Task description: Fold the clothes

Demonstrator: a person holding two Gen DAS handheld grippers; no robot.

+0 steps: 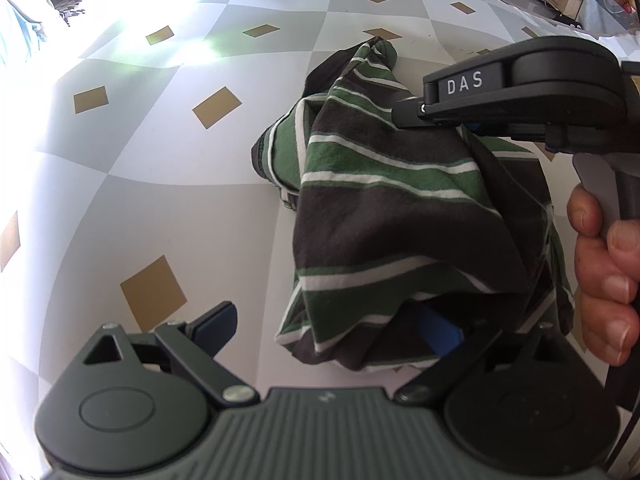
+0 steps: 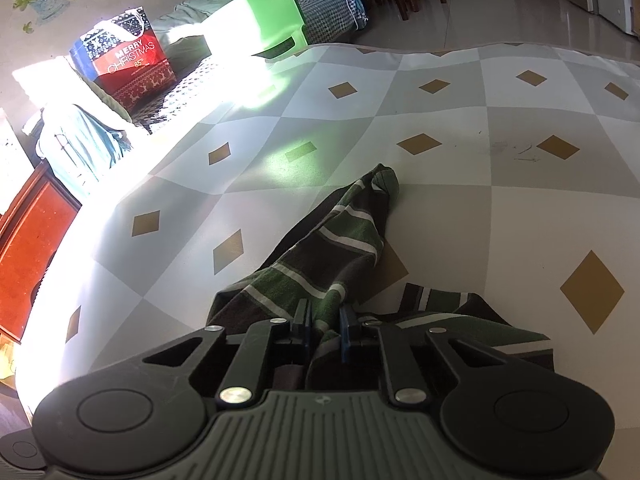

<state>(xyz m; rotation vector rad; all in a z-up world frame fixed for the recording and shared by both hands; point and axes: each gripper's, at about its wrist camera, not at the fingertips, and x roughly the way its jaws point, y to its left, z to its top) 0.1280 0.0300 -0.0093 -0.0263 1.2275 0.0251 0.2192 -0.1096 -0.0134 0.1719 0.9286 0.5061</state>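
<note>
Vinyl, pale grey and white in big diamonds with small tan lozenges, covered the work surface, and a hard glare of sunlight washed out its far left side. On it lay the striped garment, dark brown with green and white bands, bunched up and partly lifted off the cloth rather than spread flat, one narrow end trailing away across the diamonds. Right gripper was clenched on a fold of that garment, fabric pinched tight between its blue pads; from the left wrist view its black body stood over the top of the bundle, with the person's hand wrapped round the handle. Left gripper stood released, jaws spread wide, one finger clear on the left and the other tucked under the garment's lower edge, blue pad showing beneath the cloth. Beyond the surface's edge, a red Christmas gift bag sat beside a bright green box, folded laundry was piled near them, and dark wooden chair legs stood on a glossy tiled floor.
</note>
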